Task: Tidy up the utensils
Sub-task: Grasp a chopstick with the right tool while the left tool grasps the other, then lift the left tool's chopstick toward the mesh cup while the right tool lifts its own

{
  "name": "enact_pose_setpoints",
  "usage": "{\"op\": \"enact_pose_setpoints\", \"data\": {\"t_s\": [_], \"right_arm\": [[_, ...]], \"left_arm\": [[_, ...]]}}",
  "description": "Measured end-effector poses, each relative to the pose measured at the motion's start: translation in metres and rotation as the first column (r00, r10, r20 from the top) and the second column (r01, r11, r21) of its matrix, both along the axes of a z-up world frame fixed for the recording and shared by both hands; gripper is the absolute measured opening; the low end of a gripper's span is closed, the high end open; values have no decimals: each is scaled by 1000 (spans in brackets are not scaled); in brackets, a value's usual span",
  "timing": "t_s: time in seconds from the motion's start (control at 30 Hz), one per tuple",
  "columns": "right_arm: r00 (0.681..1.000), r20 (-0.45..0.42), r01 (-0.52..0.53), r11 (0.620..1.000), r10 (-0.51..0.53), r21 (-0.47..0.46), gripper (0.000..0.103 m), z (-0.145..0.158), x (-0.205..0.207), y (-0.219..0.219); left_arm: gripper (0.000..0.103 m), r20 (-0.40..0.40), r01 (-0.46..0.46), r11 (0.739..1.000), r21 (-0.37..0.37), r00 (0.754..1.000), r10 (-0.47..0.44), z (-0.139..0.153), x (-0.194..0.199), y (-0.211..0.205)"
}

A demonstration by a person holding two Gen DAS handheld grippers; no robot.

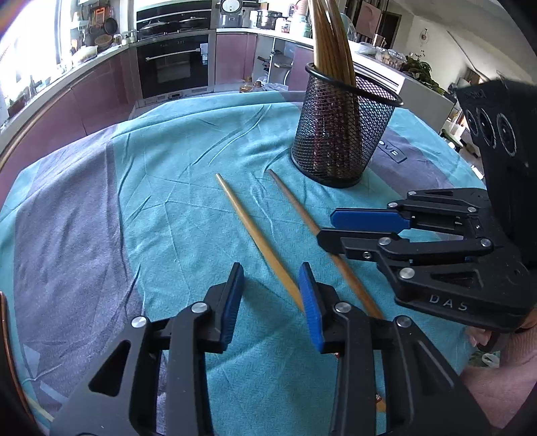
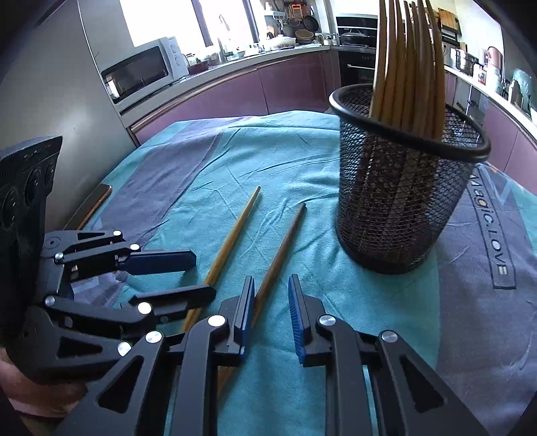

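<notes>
Right wrist view: both grippers, left (image 2: 201, 278) and right (image 2: 271, 291), have narrowed fingers around two chopsticks (image 2: 231, 241) without gripping; next, pinch, lift into basket (image 2: 402, 208).

A teal and grey cloth (image 1: 174, 174) covers the bench. Behind it stand purple cabinets (image 1: 100, 90), a built-in oven (image 1: 173, 63) and a microwave (image 2: 144, 68). Pots (image 1: 266, 18) sit on the far counter.

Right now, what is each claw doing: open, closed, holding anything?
Left claw: open, holding nothing; the lighter chopstick lies by one finger.
Right claw: open, holding nothing; the darker chopstick lies by one finger.
</notes>
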State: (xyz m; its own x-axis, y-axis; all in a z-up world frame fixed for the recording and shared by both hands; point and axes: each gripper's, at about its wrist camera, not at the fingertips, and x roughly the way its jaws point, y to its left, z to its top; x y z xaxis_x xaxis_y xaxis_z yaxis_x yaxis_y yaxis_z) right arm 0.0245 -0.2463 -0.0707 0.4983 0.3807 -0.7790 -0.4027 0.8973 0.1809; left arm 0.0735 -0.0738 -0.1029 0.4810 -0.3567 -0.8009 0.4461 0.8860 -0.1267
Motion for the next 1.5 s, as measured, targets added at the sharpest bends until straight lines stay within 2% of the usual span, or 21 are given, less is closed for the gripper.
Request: {"op": "enact_pose_setpoints", "data": {"t_s": [0.07, 0.2, 0.4, 0.43, 0.5, 0.57, 0.73, 0.97, 1.13, 1.5], "right_arm": [[1000, -4, 4, 1000, -4, -6, 19, 0, 1, -2], [1000, -11, 10, 1000, -10, -19, 22, -2, 4, -1], [1000, 8, 15, 999, -15, -47, 23, -5, 4, 5], [1000, 10, 17, 999, -17, -47, 22, -5, 4, 5], [1000, 5, 21, 999, -21, -32, 15, -5, 4, 4], [1000, -12, 27, 1000, -27, 1, 9, -5, 6, 0], [999, -22, 47, 998, -46, 44, 8, -5, 4, -10], [1000, -8, 19, 995, -19, 96, 6, 7, -7, -17], [1000, -14, -12, 996, 14, 87, 6, 5, -8, -8], [999, -39, -8, 999, 10, 49, 9, -5, -4, -2]], "left_arm": [[42, 3, -3, 1000, 2, 1000, 3, 1, 3, 0], [39, -10, -13, 1000, 3, 1000, 13, 0, 12, -2], [30, -13, -28, 999, 17, 1000, 28, -2, 21, -7], [26, -13, -34, 999, 16, 999, 34, -2, 22, -8], [16, -15, -44, 999, 13, 999, 44, -2, 24, -10], [15, -15, -54, 999, 8, 998, 54, -2, 26, -11], [9, -17, -72, 997, -6, 997, 72, -3, 24, -11], [8, -10, -58, 998, -5, 998, 58, -2, 15, -14], [8, 4, -32, 999, 5, 999, 32, 0, 9, -19], [10, 2, -4, 999, 43, 1000, 4, -5, 13, -24]]}}
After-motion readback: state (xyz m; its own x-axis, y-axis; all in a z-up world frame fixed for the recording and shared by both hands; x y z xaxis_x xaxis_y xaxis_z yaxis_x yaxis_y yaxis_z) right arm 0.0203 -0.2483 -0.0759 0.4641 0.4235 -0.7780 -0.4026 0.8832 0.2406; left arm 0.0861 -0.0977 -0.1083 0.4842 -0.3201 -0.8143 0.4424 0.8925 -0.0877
